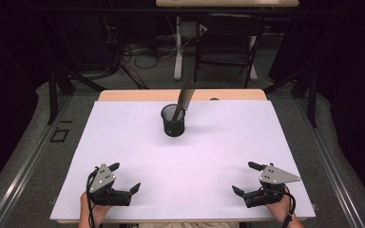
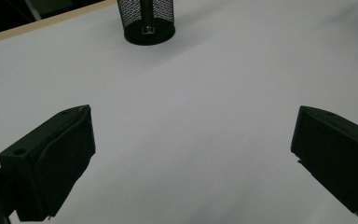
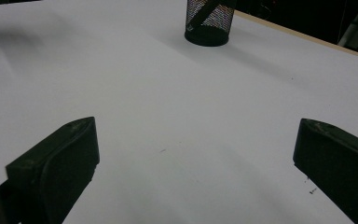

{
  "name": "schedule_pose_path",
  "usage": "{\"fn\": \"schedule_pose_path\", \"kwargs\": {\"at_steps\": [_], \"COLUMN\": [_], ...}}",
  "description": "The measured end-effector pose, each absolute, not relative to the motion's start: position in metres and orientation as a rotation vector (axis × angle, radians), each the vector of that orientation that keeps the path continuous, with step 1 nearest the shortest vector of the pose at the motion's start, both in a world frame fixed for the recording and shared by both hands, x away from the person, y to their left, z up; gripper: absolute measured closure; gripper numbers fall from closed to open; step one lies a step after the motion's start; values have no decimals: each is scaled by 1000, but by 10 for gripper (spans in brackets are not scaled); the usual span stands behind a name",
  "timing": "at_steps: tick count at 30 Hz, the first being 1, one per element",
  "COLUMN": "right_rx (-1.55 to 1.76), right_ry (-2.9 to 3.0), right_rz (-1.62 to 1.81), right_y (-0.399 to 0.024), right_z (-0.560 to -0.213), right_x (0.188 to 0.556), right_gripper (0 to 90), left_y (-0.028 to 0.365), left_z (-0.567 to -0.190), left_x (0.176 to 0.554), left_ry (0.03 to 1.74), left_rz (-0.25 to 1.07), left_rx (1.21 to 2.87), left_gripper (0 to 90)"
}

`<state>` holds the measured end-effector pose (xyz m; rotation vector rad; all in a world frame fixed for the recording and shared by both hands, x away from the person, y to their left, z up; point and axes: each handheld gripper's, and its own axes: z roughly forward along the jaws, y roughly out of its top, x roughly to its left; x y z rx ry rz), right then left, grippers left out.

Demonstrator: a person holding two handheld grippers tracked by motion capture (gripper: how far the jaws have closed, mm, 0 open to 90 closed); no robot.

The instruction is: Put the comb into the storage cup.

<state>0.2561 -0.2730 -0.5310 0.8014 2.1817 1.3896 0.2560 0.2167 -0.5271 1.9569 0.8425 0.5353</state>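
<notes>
Your left hand-held gripper (image 1: 123, 176) sits low at the near left corner of the table (image 1: 123, 137), jaws spread wide with nothing between them; its own view shows the 2 black jaws far apart at the lower left and lower right, with bare white surface between. Your right hand-held gripper (image 1: 247, 178) mirrors it at the near right corner, jaws likewise wide and empty, the grey three-cornered plate on top facing up. Both hands enter from the bottom edge of the high view, each wrapped around its gripper body. The 2 grippers are well apart from each other and well apart from the black mesh pen cup (image 1: 173, 120), which stands upright toward the far middle of the table, nearer the far wooden edge than to you. In the cup stands 1 dark flat tool (image 1: 185, 97), a comb or brush by its look, though you cannot tell which; it leans to the right and its broad end rises well above the rim. In the left gripper view the cup (image 2: 146, 21) shows at top centre; in the right gripper view it (image 3: 209, 21) also sits at top centre, with the tool slanting across its mesh.
</notes>
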Motion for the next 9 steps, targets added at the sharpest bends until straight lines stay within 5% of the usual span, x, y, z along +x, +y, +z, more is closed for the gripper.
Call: {"fn": "schedule_pose_path", "kwargs": {"at_steps": [9], "right_rx": [798], "right_ry": [2183], "right_rz": [1384], "right_y": [-273], "right_z": [-531], "right_x": [256], "right_gripper": [0], "left_y": [219], "left_z": [-527], "left_x": [259], "left_ry": [843], "left_rz": [536], "left_rx": [1965], "left_gripper": [0]}}
